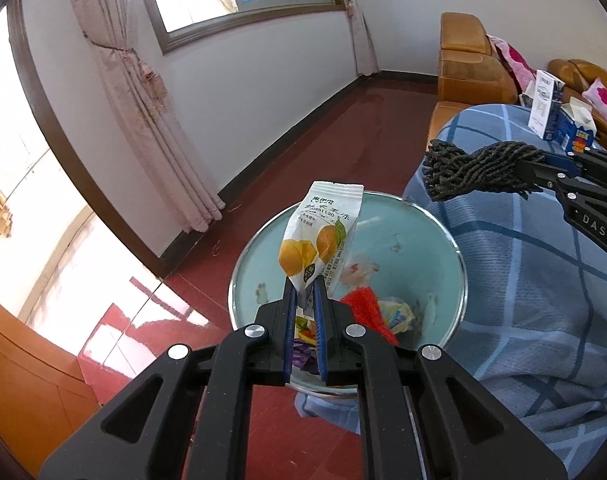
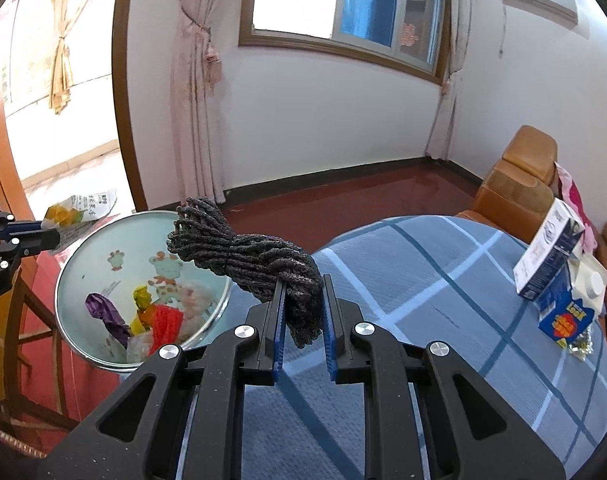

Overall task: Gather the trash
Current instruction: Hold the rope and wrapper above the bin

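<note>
Red floor, blue plaid tablecloth (image 2: 443,280), pale-green trash bin (image 1: 443,240) sitting beside the table edge. Left gripper (image 1: 305,286) is pinching a white snack wrapper (image 1: 323,236) by its lower end, jaws nearly closed; wrapper's long axis is running up and away over the bin. Right gripper (image 2: 303,280) is clamping a dark rope bundle (image 2: 243,252), long axis pointing forward-left toward the bin. Two cartons (image 2: 555,276) are standing on the cloth, well apart.

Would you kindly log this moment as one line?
left tool: shut on snack wrapper, above bin | right tool: shut on rope bundle
</note>
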`<state>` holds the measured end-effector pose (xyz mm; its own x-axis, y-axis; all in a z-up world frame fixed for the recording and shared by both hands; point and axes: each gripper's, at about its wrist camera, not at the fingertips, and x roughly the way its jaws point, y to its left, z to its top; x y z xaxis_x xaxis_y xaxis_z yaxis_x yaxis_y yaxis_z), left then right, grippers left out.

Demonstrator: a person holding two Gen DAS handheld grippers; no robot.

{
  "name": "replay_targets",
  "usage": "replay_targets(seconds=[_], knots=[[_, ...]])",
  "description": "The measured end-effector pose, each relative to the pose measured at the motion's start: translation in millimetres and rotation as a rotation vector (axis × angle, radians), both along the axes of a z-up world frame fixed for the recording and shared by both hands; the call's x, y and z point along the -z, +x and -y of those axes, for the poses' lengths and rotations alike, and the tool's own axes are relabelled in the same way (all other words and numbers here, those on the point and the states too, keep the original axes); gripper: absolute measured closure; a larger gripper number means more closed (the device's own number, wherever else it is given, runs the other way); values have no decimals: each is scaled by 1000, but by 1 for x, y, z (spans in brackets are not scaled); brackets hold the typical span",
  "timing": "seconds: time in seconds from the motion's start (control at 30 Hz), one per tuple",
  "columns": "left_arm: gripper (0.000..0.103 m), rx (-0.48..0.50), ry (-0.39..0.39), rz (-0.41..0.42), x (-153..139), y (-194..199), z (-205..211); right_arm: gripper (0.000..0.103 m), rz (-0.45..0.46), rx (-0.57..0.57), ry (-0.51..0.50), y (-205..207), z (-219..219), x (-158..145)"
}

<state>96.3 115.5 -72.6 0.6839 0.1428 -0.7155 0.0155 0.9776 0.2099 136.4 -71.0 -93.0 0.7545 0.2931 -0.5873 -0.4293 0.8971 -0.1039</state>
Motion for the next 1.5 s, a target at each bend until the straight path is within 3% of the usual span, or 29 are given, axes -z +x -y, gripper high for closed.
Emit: replay_targets(seconds=[1.5], knots=[[95, -64, -27, 6, 6, -3, -28, 86, 4, -90, -52, -3, -49, 3]])
